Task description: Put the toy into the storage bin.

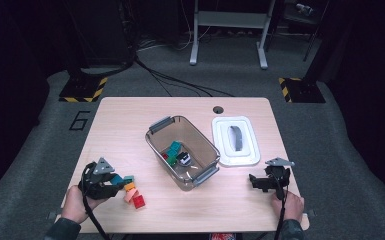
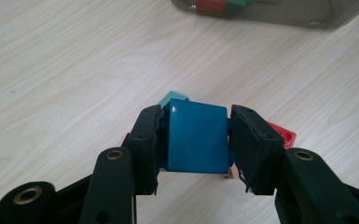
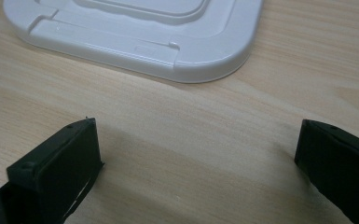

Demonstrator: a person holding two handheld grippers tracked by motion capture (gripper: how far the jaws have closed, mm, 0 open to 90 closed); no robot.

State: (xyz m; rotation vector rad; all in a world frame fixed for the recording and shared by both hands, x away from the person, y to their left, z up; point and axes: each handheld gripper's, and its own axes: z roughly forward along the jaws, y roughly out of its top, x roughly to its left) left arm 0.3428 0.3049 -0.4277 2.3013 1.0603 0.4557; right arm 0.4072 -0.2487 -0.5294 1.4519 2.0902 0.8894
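The left gripper (image 1: 114, 181), black with a grey three-cornered plate on top, sits in the person's left hand (image 1: 76, 200) at the near left of the tabletop, its jaws pressed against the two sides of a glossy dark blue plastic block (image 2: 196, 136). The right gripper (image 1: 258, 182), held in the right hand (image 1: 292, 205) at the near right, points leftward with its jaws spread wide apart, nothing between them.

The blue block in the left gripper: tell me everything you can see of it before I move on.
The blue block is a glossy, hard-plastic-looking toy brick, dark teal-blue, with a smooth rectangular face toward the camera. The left gripper is shut on it, black pads pressing its two opposite sides. It sits squarely between them, above the wooden table, near the front left. Its underside is hidden. More bricks lie just behind and beneath it.
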